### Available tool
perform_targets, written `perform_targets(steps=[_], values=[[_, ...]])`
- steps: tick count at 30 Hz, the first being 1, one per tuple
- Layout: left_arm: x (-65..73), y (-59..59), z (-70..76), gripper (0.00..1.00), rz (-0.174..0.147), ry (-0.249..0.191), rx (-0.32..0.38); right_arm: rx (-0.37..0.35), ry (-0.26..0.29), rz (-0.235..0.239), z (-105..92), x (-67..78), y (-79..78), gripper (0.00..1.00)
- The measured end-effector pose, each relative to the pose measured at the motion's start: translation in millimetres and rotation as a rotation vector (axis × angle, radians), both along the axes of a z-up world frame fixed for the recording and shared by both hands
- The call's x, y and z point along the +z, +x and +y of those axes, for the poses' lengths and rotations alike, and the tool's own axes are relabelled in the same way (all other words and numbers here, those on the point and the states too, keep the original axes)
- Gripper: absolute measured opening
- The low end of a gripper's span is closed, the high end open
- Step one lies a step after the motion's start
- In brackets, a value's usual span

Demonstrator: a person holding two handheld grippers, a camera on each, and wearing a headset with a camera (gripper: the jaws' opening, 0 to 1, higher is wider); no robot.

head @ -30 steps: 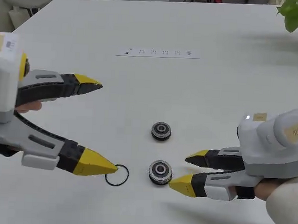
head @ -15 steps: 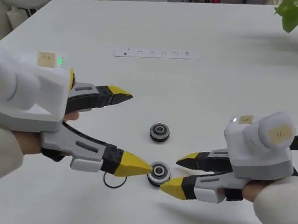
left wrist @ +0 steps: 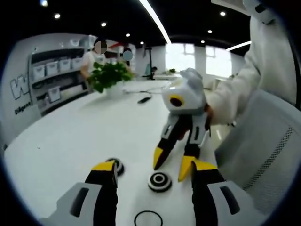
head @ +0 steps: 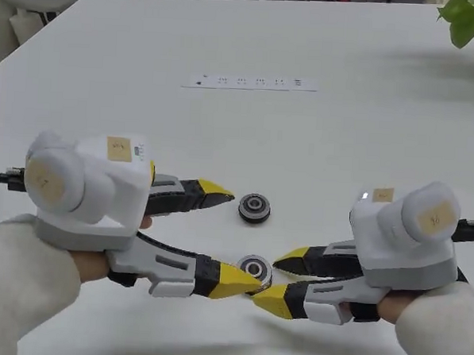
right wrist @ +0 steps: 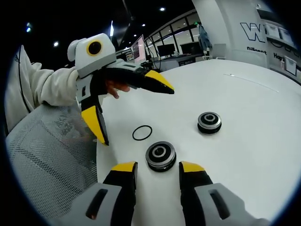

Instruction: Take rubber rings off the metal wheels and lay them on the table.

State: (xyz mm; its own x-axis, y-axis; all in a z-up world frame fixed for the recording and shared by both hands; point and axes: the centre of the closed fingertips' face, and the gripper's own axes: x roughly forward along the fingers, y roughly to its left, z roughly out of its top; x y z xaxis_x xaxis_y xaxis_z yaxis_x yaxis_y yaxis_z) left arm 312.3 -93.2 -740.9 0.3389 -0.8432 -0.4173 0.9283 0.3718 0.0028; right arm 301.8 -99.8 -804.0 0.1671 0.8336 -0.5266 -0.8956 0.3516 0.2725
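Note:
Two metal wheels with black rubber rims lie flat on the white table (head: 342,135). The near wheel (head: 254,267) (left wrist: 160,181) (right wrist: 160,155) sits just ahead of both grippers' yellow tips. The far wheel (head: 254,207) (left wrist: 115,165) (right wrist: 209,122) lies apart from it. My left gripper (head: 236,239) (left wrist: 153,168) comes in from the left, open, its lower tip touching or nearly touching the near wheel. From the right, my right gripper (head: 271,279) (right wrist: 157,168) faces it, open, tips at either side of that wheel. A loose black rubber ring (left wrist: 148,219) (right wrist: 142,132) lies on the table under the left gripper.
A white power strip (head: 250,82) lies at the far middle of the table. A green plant (head: 468,19) (left wrist: 108,75) stands at the far right corner. A mesh chair (right wrist: 51,150) is at the table's near edge. People stand by shelves in the background.
My left gripper has swung right and nearer to the near wheel, now covering the loose ring in the head view. The right gripper has crept slightly left toward the same wheel.

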Motion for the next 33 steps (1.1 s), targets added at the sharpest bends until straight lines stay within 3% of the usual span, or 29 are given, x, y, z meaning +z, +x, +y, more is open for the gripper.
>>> perform_targets(steps=[8, 13, 19, 21, 25, 30, 33], values=[[-16.1, -3.3, -7.1, 0.52, 0.006, 0.036, -0.031, 0.005, -0.004, -0.007, -0.8, -2.7, -0.9, 0.28], [-29.2, -1.5, -8.3, 0.38, 0.008, 0.063, -0.036, 0.013, -0.01, -0.015, -0.5, -4.0, -1.5, 0.25], [-42.9, -0.7, -8.7, 0.29, 0.032, 0.085, -0.038, 0.016, -0.017, -0.025, -1.0, -5.1, 0.4, 0.21], [-43.3, -1.1, -9.5, 0.28, 0.052, 0.071, -0.036, 0.015, -0.036, -0.032, -3.2, -7.3, 1.5, 0.17], [-44.1, 0.1, -9.6, 0.23, 0.053, 0.067, -0.034, 0.015, -0.035, -0.038, -3.2, -7.6, 2.3, 0.14], [-49.7, -1.9, -8.8, 0.15, 0.081, 0.058, -0.03, 0.002, -0.046, -0.053, -5.8, -8.7, 4.0, 0.07], [-50.5, -3.2, -10.8, 0.15, 0.071, 0.059, -0.035, -0.013, -0.025, -0.033, -7.7, -9.2, 3.1, 0.05]])
